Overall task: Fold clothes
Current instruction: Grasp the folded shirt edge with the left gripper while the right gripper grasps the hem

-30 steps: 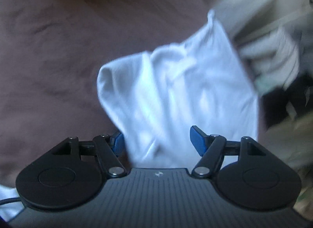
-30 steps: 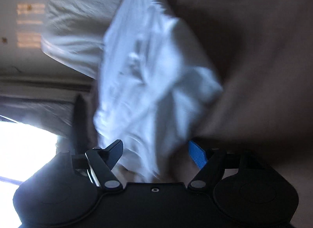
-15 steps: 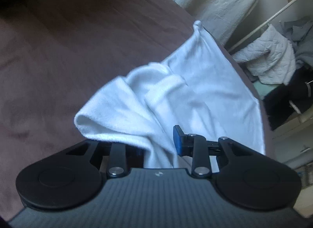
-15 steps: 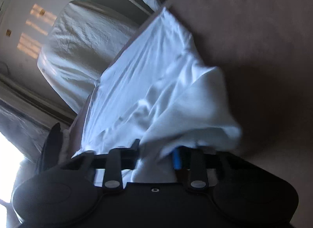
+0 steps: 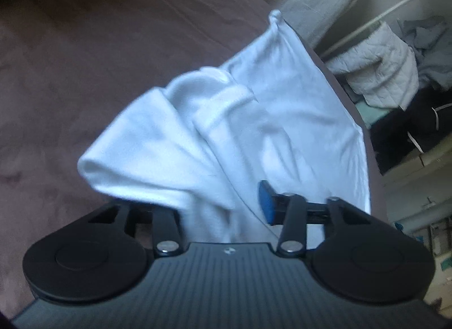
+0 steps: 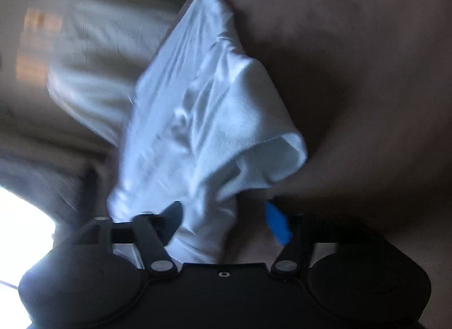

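At bed edge (image 5: 350,108), white garment (image 5: 254,119), brown room leftward

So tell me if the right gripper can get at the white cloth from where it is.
Probably yes. The white cloth already hangs between the right gripper, whose jaws are opening, and nothing else lies in the way on the brown cover.

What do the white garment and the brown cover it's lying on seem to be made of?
White garment: looks like soft matte cotton knit; it drapes limply in rounded folds with no shine. Brown cover: probably a plush, velvety fabric, dull with faint mottled shading and shallow creases. Blur leaves both weaves unclear.
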The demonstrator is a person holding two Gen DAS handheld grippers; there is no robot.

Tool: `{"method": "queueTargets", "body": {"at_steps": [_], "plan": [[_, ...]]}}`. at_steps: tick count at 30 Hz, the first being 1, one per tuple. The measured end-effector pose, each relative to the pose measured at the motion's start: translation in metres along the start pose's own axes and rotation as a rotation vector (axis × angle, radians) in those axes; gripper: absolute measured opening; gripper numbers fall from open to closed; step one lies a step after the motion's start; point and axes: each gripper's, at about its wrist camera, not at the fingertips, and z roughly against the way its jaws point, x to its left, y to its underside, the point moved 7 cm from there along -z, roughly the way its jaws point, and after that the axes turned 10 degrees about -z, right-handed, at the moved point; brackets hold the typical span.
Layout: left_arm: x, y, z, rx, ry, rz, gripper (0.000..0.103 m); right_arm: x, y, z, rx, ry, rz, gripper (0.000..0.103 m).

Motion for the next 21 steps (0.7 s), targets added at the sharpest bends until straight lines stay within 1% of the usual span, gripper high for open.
{"method": "queueTargets", "body": {"at_steps": [1,2,4,5,6,7,8,9,10,11,12,13,14,17,19,21], "plan": [[-0.001,-0.001,0.0,-0.001,0.001,0.004,0.046,0.004,-0.004,-0.005,-0.008,-0.027,-0.01,0.077],[-0.002,-0.002,0.0,-0.003,0.003,0.007,0.047,0.01,-0.007,-0.011,-0.024,-0.037,0.01,0.077],[-0.002,-0.005,0.0,-0.009,0.01,0.028,0.049,0.024,-0.015,-0.021,-0.07,-0.022,0.082,0.077],[-0.001,-0.006,-0.003,-0.015,0.012,0.048,0.054,0.031,-0.02,-0.026,-0.093,-0.007,0.108,0.077],[0.001,-0.007,-0.007,-0.02,0.01,0.065,0.056,0.035,-0.024,-0.031,-0.108,0.0,0.121,0.074],[0.002,-0.008,-0.01,-0.025,0.008,0.082,0.057,0.038,-0.026,-0.035,-0.122,0.003,0.132,0.053],[0.002,-0.008,-0.014,-0.025,-0.005,0.078,0.058,0.04,-0.026,-0.038,-0.127,0.013,0.152,0.021],[0.001,-0.007,-0.018,-0.021,-0.024,0.06,0.057,0.042,-0.024,-0.04,-0.126,0.028,0.175,0.021],[-0.001,-0.006,-0.021,-0.019,-0.044,0.035,0.054,0.044,-0.022,-0.04,-0.138,0.036,0.21,0.021],[-0.003,-0.006,-0.021,-0.021,-0.079,0.004,0.032,0.049,-0.021,-0.039,-0.153,0.039,0.263,0.019],[-0.006,-0.005,-0.019,-0.018,-0.135,-0.045,0.021,0.054,-0.019,-0.034,-0.163,0.051,0.328,0.019],[-0.01,-0.005,-0.017,-0.024,-0.167,-0.09,0.015,0.059,-0.017,-0.03,-0.17,0.065,0.396,0.018],[-0.014,-0.005,-0.013,-0.041,-0.176,-0.112,0.012,0.067,-0.015,-0.028,-0.176,0.067,0.456,0.018],[-0.031,-0.01,-0.002,-0.101,-0.205,-0.191,0.01,0.094,-0.017,-0.023,-0.191,0.037,0.545,0.017],[-0.05,-0.016,0.005,-0.151,-0.241,-0.306,0.009,0.115,-0.023,-0.021,-0.198,0.011,0.586,0.017],[-0.066,-0.023,0.013,-0.193,-0.267,-0.375,0.009,0.136,-0.03,-0.021,-0.196,-0.014,0.627,0.017]]}}
